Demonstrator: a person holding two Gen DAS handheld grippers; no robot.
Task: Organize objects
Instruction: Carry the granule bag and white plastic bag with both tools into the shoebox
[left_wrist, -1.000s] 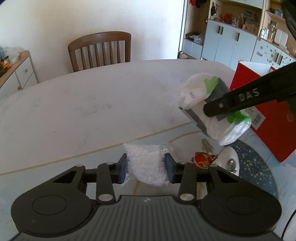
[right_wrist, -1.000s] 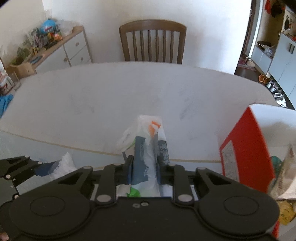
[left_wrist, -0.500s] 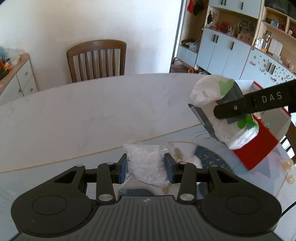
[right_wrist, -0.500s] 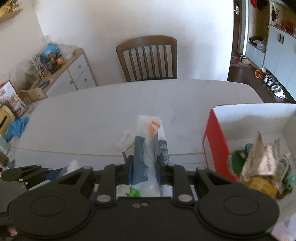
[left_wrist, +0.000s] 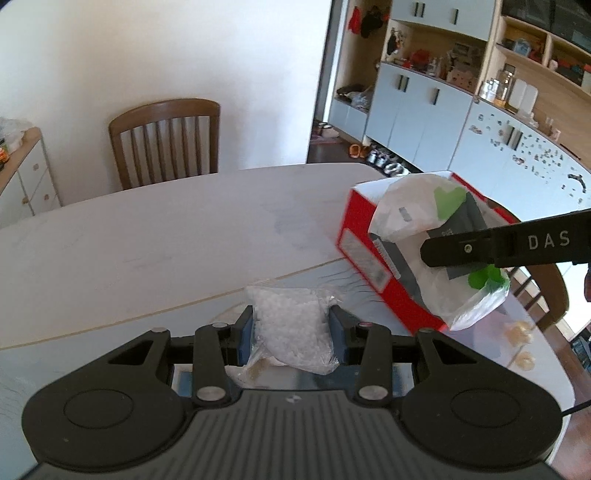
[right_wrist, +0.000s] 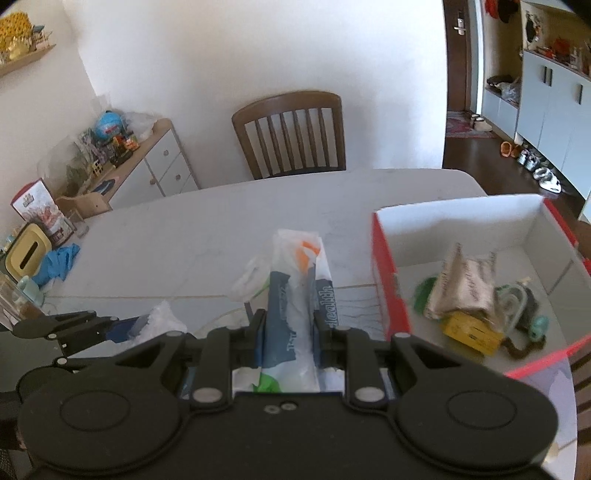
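My left gripper (left_wrist: 291, 328) is shut on a clear bag of white pellets (left_wrist: 291, 325), held above the table. My right gripper (right_wrist: 291, 332) is shut on a white and blue plastic packet (right_wrist: 295, 295) with green and orange marks. In the left wrist view that packet (left_wrist: 417, 221) hangs in the right gripper (left_wrist: 432, 254) in front of the red box (left_wrist: 369, 258). The red box (right_wrist: 391, 288), white inside, stands open to the right and holds a crumpled paper packet (right_wrist: 461, 288), a yellow item (right_wrist: 469, 332) and other small things.
The white oval table (left_wrist: 166, 236) carries both views. A wooden chair (right_wrist: 291, 133) stands at its far side. A yellow container (right_wrist: 26, 254) and blue cloth (right_wrist: 55, 262) lie at the table's left end. A sideboard (right_wrist: 147, 162) stands left, cabinets (left_wrist: 424, 110) right.
Both grippers have risen with their loads. The red box now shows lower and its open inside is in the right wrist view. The right gripper's packet now hangs over the box edge.
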